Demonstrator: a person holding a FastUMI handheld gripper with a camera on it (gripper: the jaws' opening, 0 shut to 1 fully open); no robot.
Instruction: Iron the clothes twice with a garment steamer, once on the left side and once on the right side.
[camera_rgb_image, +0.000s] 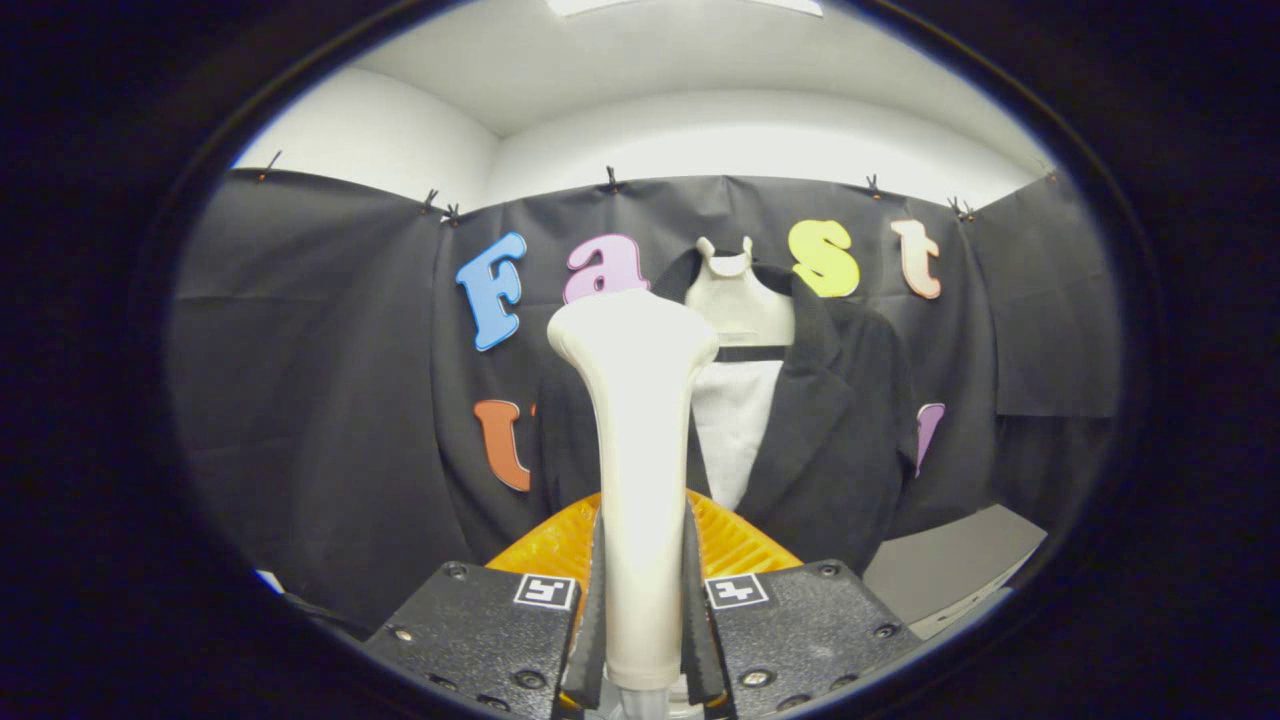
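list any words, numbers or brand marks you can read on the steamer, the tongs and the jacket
steamer: no text on its white body.
tongs, shut on the steamer: no words or numbers; each side carries a square black-and-white marker, a coded pattern and not lettering.
jacket, hanging beyond the steamer: no label or text to be seen.
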